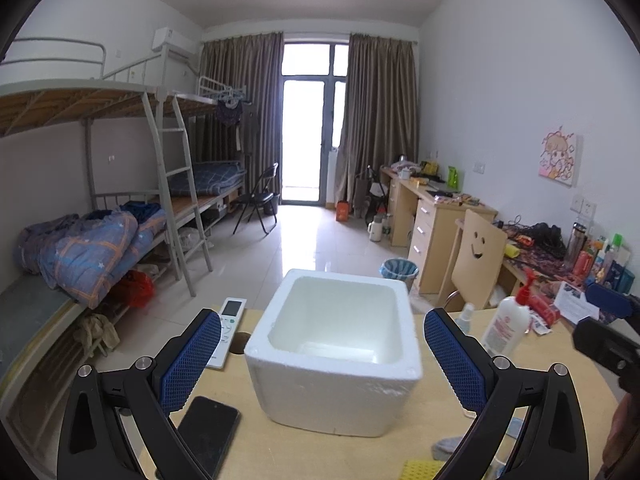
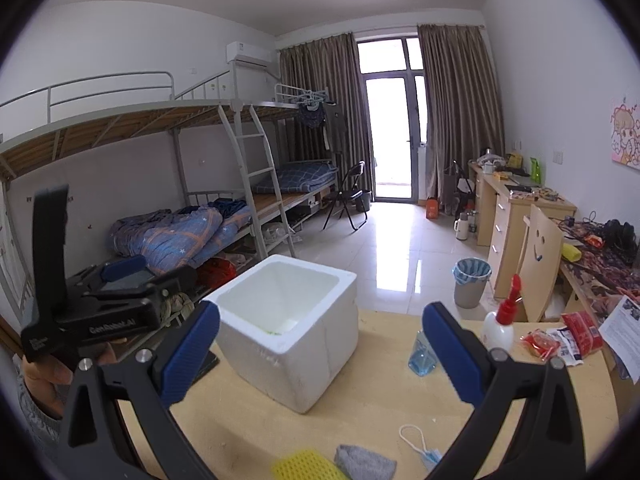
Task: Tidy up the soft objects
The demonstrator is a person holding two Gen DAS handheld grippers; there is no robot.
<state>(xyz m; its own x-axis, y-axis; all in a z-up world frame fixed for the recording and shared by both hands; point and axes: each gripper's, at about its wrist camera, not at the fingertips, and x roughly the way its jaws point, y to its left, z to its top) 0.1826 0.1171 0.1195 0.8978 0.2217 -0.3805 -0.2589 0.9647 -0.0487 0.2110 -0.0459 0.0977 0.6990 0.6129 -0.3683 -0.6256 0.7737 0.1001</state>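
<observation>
We count three soft things at the tabletop's [image 2: 384, 364] near edge: one yellow sponge [image 2: 304, 467], one grey cloth [image 2: 364, 462], one blue mask [image 2: 430, 456], all partly cut off. One foam box [image 2: 296, 336] stands beyond. Left gripper [image 1: 322, 354] and right gripper [image 2: 320, 350] both have jaws spread, holding nothing

A white foam box [image 2: 294, 330] is standing upright and open on the counter [image 2: 380, 392], showing a faint green tinge at its inner floor (too dim to identify). Nearer the counter's front edge, a yellow mesh sponge [image 2: 306, 466] is lying flat, touching a grey cloth [image 2: 364, 462] just beside it. A light-blue face mask [image 2: 430, 456] is lying close by, its white ear loop [image 2: 414, 436] trailing toward the box.
</observation>
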